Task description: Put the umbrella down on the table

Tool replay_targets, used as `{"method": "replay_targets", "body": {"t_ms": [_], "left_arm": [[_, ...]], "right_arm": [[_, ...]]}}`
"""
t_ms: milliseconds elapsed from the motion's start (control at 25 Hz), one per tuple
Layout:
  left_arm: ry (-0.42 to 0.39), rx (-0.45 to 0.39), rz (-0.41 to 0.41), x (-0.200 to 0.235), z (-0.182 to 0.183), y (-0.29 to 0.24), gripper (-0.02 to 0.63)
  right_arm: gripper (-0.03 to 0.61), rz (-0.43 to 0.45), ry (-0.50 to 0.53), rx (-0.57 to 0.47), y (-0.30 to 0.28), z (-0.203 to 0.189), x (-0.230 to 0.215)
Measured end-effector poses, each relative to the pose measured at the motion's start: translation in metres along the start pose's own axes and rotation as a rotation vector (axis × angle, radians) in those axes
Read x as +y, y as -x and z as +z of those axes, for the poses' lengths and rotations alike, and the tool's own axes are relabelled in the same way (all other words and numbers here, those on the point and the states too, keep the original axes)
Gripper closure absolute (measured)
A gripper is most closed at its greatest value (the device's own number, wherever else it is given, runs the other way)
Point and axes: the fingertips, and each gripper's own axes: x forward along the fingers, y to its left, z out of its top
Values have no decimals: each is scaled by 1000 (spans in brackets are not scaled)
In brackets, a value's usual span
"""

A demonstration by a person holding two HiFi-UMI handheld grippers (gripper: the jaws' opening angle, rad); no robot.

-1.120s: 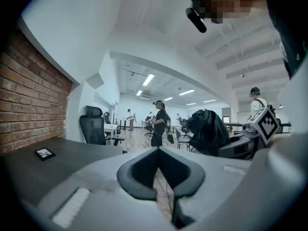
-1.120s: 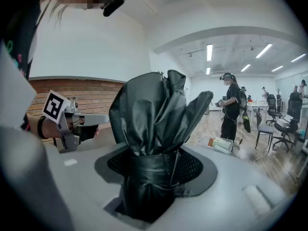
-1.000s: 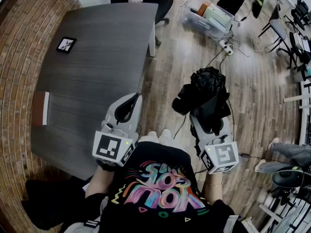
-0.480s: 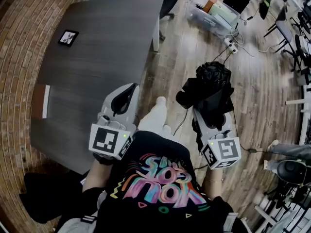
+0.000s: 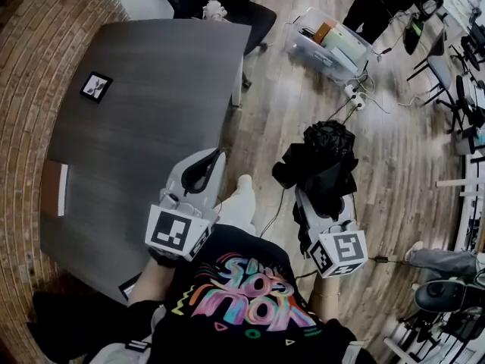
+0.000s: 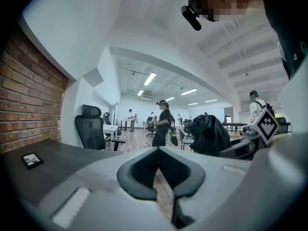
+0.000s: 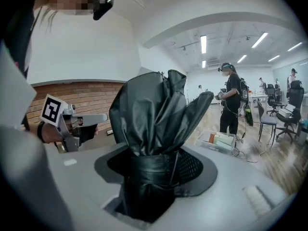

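One umbrella (image 5: pixel 327 146), canopy forward, in right gripper (image 7: pixel 154 170)

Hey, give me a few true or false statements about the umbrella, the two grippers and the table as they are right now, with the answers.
1. The umbrella already lies on the table. False: the right gripper holds it above the wooden floor, beside the table.
2. The left gripper holds nothing. True.
3. The umbrella is black and folded up. True.
4. Nothing lies on the table. False: a small marker card and a flat brown thing lie on it.
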Motion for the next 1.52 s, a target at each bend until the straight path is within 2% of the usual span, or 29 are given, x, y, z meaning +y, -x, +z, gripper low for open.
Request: {"method": "replay_targets", "body": {"t_ms": [160, 360, 680, 1040, 1200, 1400, 1520], "left_arm": [[22, -9, 31, 23, 17, -24, 614], [73, -47, 89, 85, 21, -72, 614], [127, -91, 175, 160, 24, -95, 614], [151, -88, 268, 183, 23, -98, 614], [172, -98, 374, 218, 25, -90, 614], [189, -105, 599, 237, 29, -69, 614], [210, -118, 726, 259, 27, -53, 614]], "right_arm": [[330, 26, 22, 27, -32, 29, -10], [330, 63, 73, 26, -113, 66, -26], [330, 114, 107, 57, -185, 86, -16], [330, 194, 130, 75, -226, 103, -15], [330, 273, 143, 109, -268, 113, -4], [330, 470, 216, 132, -314, 136, 13], [330, 584, 256, 154, -355, 143, 39]]}}
